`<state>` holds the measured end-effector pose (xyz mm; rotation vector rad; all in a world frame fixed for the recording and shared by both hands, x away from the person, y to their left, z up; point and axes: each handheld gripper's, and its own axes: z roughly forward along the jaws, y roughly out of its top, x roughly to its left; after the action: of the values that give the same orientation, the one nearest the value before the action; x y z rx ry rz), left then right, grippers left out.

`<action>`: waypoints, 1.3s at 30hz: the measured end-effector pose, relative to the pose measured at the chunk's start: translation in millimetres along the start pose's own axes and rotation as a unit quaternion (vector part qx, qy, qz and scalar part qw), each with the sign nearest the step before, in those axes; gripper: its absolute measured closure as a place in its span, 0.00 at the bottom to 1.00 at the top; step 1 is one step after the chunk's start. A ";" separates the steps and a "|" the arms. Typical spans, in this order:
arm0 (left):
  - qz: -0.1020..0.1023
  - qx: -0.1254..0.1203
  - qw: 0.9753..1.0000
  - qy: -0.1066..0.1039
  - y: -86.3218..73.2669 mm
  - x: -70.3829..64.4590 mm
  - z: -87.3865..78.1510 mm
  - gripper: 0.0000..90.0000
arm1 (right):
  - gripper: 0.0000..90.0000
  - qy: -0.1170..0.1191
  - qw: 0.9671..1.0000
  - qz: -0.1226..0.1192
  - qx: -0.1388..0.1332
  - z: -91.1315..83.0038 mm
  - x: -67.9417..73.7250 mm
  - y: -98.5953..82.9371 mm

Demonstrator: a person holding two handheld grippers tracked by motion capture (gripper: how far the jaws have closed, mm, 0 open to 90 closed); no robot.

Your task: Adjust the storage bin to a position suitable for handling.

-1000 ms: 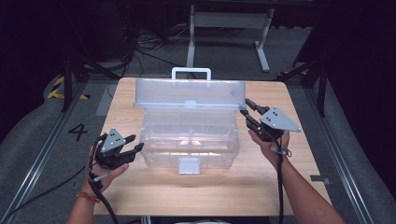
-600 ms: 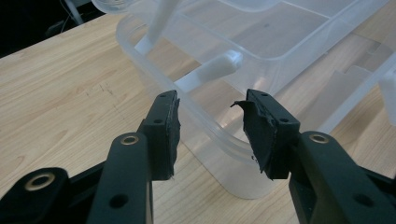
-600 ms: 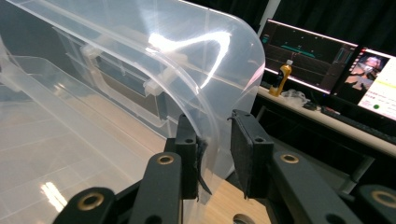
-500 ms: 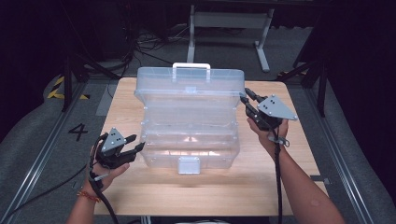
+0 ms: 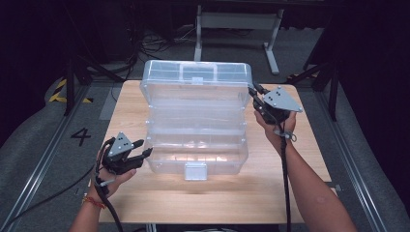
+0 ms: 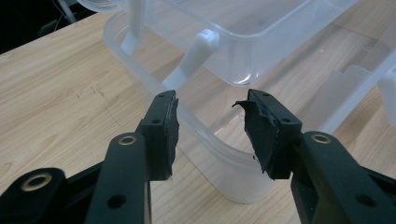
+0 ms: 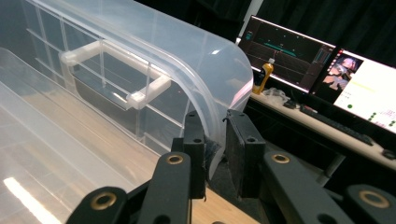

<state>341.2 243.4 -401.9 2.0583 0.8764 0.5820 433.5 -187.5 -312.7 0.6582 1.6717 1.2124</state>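
A clear plastic box [image 5: 193, 157] with a white front latch [image 5: 196, 170] stands on the wooden table [image 5: 300, 183]. Its lid [image 5: 196, 79] is raised nearly upright at the back, above an inner tray [image 5: 196, 121]. My right gripper [image 5: 253, 93] is shut on the lid's right edge; in the right gripper view the right gripper [image 7: 215, 126] pinches the lid's curved rim [image 7: 210, 93], with the lid's white handle [image 7: 112, 51] beyond. My left gripper [image 5: 139, 153] stands open at the box's front left corner. In the left gripper view the left gripper [image 6: 210, 116] straddles the base's wall [image 6: 219, 154].
Past the table's right side, the right gripper view has lit monitors [image 7: 289, 51], an orange bottle [image 7: 262, 74] and a keyboard [image 7: 331, 122] on a desk. A metal stand [image 5: 237, 19] is behind the table. A "4" [image 5: 80, 136] marks the floor at left.
The lid has swung up and back, from half raised to nearly upright, with my right gripper rising along with it. My left gripper has stayed at the front left corner.
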 end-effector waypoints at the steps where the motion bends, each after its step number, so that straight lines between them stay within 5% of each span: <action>1: -0.002 -0.002 1.000 -0.001 -0.4 -1.0 0.8 0.60 | 0.88 -0.002 1.000 -0.004 0.002 1.8 -0.6 1.4; 20: -0.015 -0.007 1.000 0.008 -2.9 1.6 -1.4 0.52 | 0.93 -0.004 1.000 -0.017 0.019 27.9 -14.3 12.8; 26: 0.000 -0.018 1.000 0.020 -5.3 -2.5 -13.2 0.44 | 0.93 0.001 1.000 -0.009 0.029 37.7 -20.5 14.1; 31: -0.024 -0.029 0.999 0.018 -12.0 1.7 -24.0 0.39 | 0.93 0.007 0.999 -0.003 0.035 44.3 -24.4 14.6; 39: -0.015 0.016 1.000 0.017 -34.9 4.8 -30.0 0.33 | 0.93 0.016 0.999 -0.006 0.046 50.9 -29.5 16.4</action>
<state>311.4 277.1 -412.9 2.0644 0.9415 0.5926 490.3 -184.4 -290.2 0.6864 1.7636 1.1480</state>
